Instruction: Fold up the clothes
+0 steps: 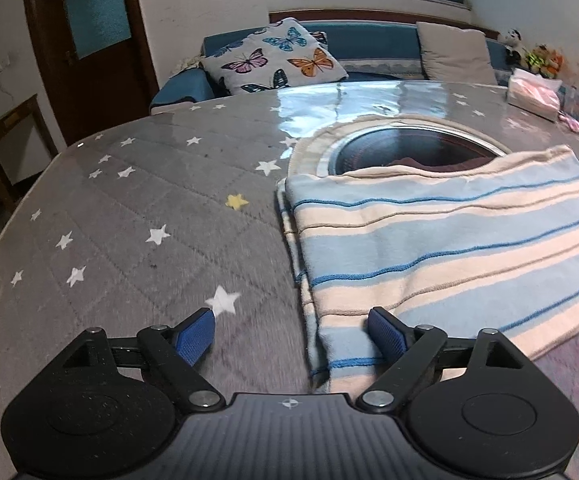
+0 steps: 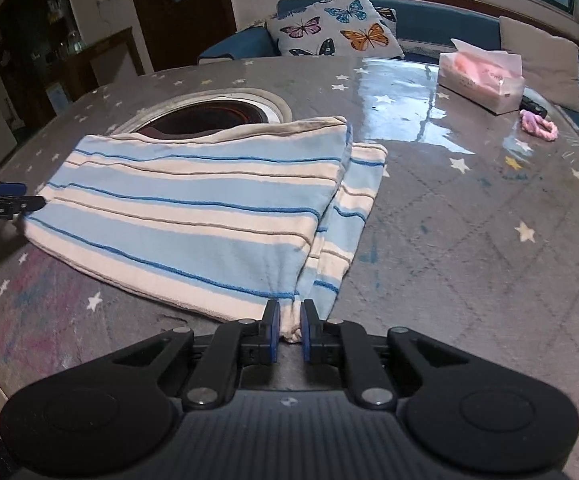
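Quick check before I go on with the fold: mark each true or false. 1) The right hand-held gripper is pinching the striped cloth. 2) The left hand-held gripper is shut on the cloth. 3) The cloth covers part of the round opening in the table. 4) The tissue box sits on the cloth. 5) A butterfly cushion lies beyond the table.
1) True: the right hand-held gripper is closed on a corner of the striped cloth.
2) False: the left hand-held gripper is open.
3) True: its far edge overlaps the round opening.
4) False: the tissue box stands apart on the table.
5) True: the butterfly cushion.
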The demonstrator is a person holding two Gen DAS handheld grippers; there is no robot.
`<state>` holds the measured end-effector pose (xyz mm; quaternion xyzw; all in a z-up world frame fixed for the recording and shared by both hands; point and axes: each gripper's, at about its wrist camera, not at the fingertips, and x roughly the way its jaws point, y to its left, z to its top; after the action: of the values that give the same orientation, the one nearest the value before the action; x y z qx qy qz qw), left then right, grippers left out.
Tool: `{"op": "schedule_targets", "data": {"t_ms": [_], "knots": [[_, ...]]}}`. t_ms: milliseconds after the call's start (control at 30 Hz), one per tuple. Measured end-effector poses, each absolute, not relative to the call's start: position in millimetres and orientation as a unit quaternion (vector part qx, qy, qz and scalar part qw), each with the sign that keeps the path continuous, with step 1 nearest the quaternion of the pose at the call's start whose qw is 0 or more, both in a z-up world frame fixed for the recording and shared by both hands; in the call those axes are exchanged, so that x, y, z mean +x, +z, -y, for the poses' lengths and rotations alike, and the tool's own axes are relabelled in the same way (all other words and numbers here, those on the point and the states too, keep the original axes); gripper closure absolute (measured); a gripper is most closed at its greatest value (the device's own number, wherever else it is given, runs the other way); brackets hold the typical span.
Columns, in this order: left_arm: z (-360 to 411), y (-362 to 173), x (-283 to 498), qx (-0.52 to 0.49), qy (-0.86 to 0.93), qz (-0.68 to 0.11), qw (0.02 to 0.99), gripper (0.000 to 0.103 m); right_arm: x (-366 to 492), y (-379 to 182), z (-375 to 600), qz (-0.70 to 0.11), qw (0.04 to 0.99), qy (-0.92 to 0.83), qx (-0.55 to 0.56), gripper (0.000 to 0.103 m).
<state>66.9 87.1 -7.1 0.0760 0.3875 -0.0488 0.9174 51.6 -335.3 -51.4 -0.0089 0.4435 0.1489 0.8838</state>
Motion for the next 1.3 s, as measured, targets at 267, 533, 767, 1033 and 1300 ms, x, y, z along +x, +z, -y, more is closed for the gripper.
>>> {"op": "schedule_targets", "data": {"t_ms": [267, 533, 767, 1033, 1300], "knots": [[-106, -1, 45, 0.076, -0.025, -0.388, 0.918, 0.015, 47, -49, 341, -0.448, 0.883, 0.136, -0.020, 0.083], [-108, 14, 36, 0.053, -0.019, -0.370, 0.927, 0.015, 47, -28, 339, -0.386, 0.914, 0.127, -0.001, 0.080], [-87, 3, 44, 0.073, -0.041, -0.379, 0.922, 0.015, 64, -50, 322, -0.382, 0.914, 0.138, 0.014, 0.080], [-87, 5, 52, 0.079, -0.039, -0.376, 0.922, 0.015, 71, -47, 331, -0.382, 0.915, 0.130, 0.010, 0.080], [-78, 6, 83, 0.089, -0.039, -0.372, 0.923, 0.015, 134, -42, 316, -0.357, 0.925, 0.125, 0.014, 0.080]]}}
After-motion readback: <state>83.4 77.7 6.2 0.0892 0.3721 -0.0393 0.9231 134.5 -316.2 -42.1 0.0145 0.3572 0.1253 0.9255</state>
